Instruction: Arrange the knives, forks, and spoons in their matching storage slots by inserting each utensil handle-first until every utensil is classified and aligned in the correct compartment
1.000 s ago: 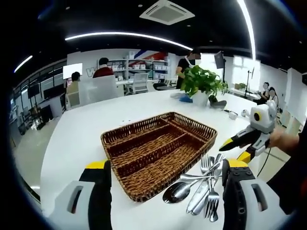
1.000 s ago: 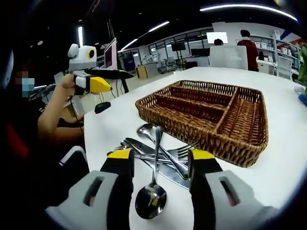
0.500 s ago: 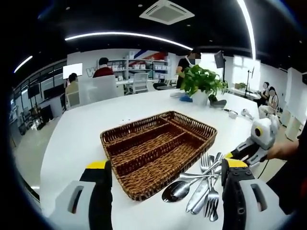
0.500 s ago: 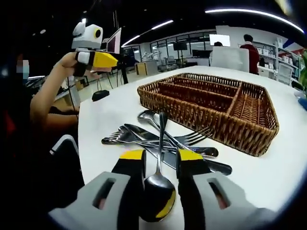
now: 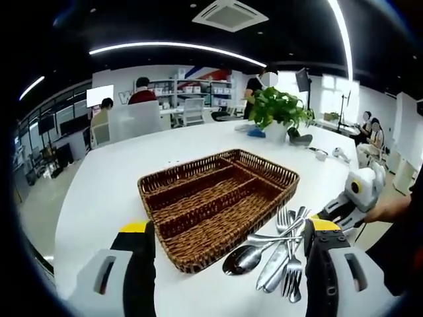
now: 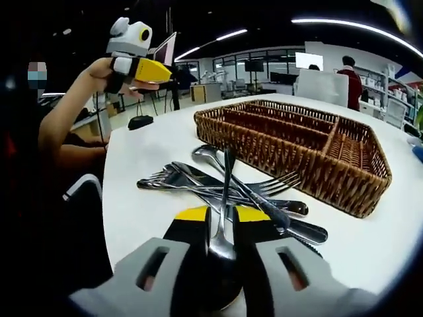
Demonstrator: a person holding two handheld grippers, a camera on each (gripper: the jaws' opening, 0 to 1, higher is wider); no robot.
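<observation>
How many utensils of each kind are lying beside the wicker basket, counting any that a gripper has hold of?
spoon: 2, one of them between the jaws of the right gripper
fork: 2
knife: 2, less sure, since they lie crossed under the others
Total: 6

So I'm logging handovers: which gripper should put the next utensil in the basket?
Right. The right gripper is shut on a spoon; the left gripper is open, holding nothing.
</observation>
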